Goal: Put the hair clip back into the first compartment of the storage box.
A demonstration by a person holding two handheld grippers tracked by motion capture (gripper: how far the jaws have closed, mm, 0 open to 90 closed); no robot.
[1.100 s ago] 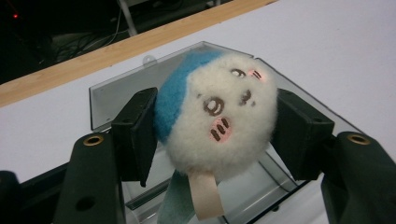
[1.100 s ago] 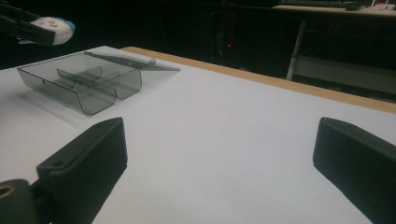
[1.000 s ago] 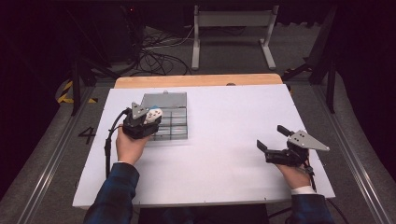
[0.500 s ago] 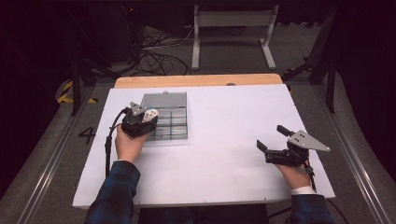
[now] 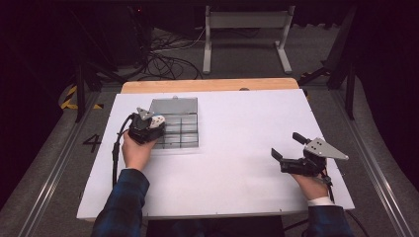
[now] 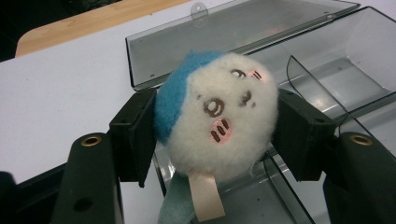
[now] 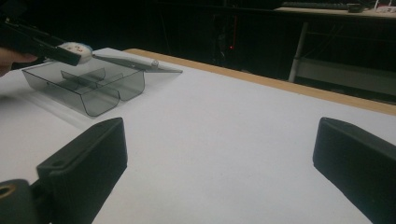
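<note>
A small round plush toy (image 6: 219,114), white with a blue patch and a stitched face, sits squeezed between the jaws of my left gripper (image 5: 150,123). It hangs over the left compartments of a clear grey plastic organizer box (image 5: 180,133) whose lid (image 6: 233,32) lies open behind it. A paper tag (image 6: 205,196) dangles under the toy. My right gripper (image 5: 289,148) rests open near the table's right front, nothing between its jaws. In the right gripper view the box (image 7: 88,88) and toy (image 7: 77,49) show far off to the left.
The white table top (image 5: 237,128) has a wooden strip (image 5: 207,85) along its far edge. A metal stand (image 5: 244,34) and cables (image 5: 163,54) lie on the floor beyond. The box's curved dividers (image 6: 317,84) split it into several compartments.
My left gripper with the toy has shifted slightly toward the near left of the box. The right gripper has stayed where it was.
</note>
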